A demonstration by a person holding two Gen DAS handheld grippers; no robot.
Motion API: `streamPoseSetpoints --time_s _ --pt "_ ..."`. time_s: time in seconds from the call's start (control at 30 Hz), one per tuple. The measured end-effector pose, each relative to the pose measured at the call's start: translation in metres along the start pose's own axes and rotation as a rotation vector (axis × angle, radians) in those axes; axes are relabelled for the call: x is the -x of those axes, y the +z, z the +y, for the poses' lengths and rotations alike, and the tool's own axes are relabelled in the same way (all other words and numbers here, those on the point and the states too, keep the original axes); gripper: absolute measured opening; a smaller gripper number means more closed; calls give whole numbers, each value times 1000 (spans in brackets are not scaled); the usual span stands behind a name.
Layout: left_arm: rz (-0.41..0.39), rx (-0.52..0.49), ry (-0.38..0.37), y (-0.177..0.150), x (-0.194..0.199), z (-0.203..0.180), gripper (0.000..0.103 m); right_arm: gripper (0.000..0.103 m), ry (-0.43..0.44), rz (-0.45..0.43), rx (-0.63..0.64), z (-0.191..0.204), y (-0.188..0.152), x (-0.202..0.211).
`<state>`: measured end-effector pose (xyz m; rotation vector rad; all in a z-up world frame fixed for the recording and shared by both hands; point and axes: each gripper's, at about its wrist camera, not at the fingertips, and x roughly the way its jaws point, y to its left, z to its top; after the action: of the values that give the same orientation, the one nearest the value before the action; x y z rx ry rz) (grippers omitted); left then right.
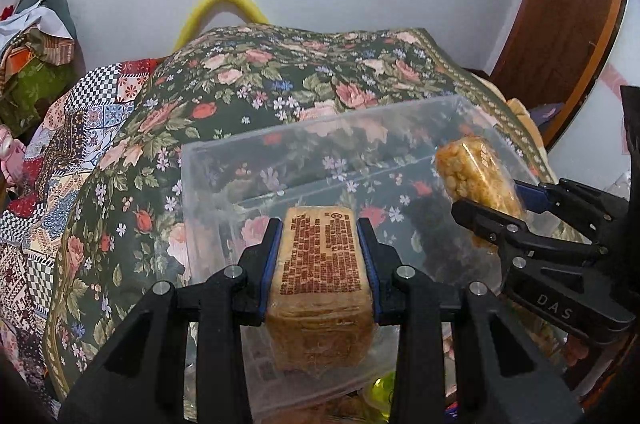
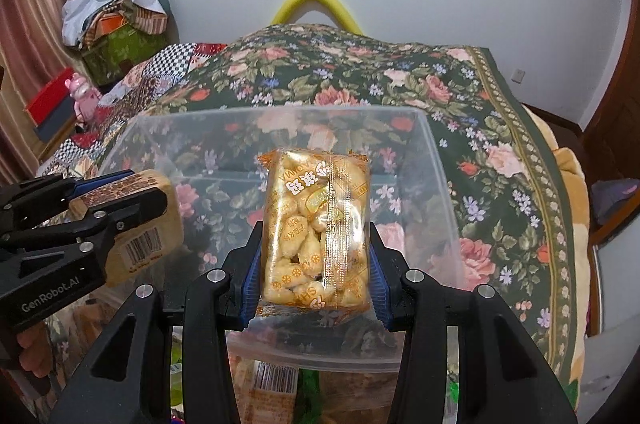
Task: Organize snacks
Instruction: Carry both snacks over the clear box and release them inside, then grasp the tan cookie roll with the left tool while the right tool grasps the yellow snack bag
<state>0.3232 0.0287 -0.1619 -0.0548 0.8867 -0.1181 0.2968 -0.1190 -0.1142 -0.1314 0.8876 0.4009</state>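
1. Far left of your view sits a pile of folded cloth [image 2: 116, 20] against the wall; a pink toy figure [image 2: 83, 97] lies lower down beside the patchwork quilt [image 2: 168, 64].
2. Your left hand-held gripper [image 1: 322, 256] is clamped on a tan biscuit pack [image 1: 320, 272] printed with dark red text; the blue pads [image 1: 270, 264] press both long sides; the pack stands on end, over the near-left part of the clear plastic bin [image 1: 192, 160]; from the right wrist camera the same pack [image 2: 160, 224] shows a barcode on its side.
3. The bin [image 2: 132, 132] rests on the bed, on the dark green floral bedspread [image 1: 280, 72]; its walls are see-through, so the flowers show through them; I cannot tell whether either pack touches the bin.
4. Your right hand-held gripper [image 2: 316, 256] is clamped on a clear packet of golden puffed snacks [image 2: 316, 224]; its blue pads [image 2: 252, 276] squeeze the packet's two sides; the packet stands upright over the middle of the bin; in the left wrist view the same packet [image 1: 476, 176] hangs by the bin's right wall.
5. More wrapped snacks [image 2: 264, 388] lie below the bin's near edge, partly hidden by the gripper frames.
6. Behind the bed a yellow curved tube [image 2: 316, 4] rises against the white wall; brown wooden furniture [image 1: 568, 24] stands at far right.
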Motion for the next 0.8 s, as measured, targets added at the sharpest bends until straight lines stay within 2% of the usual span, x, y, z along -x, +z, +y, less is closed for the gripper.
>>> streamPoseSetpoints --time_s 0.27,0.4,0.5,0.57,0.8 --pt "-36 -25 8 1 20 -4 37 43 -15 -22 19 4 1 16" --pt "-58 -13 10 2 38 -3 39 49 -20 -56 24 7 1 33" --pt "-81 1 13 1 55 -2 51 53 -27 -87 29 9 0 51" --pt "-104 4 21 0 69 -1 64 55 -30 -112 30 9 -2 65" --pt "-178 -38 64 -12 119 -5 86 62 -29 -172 16 7 -13 105"
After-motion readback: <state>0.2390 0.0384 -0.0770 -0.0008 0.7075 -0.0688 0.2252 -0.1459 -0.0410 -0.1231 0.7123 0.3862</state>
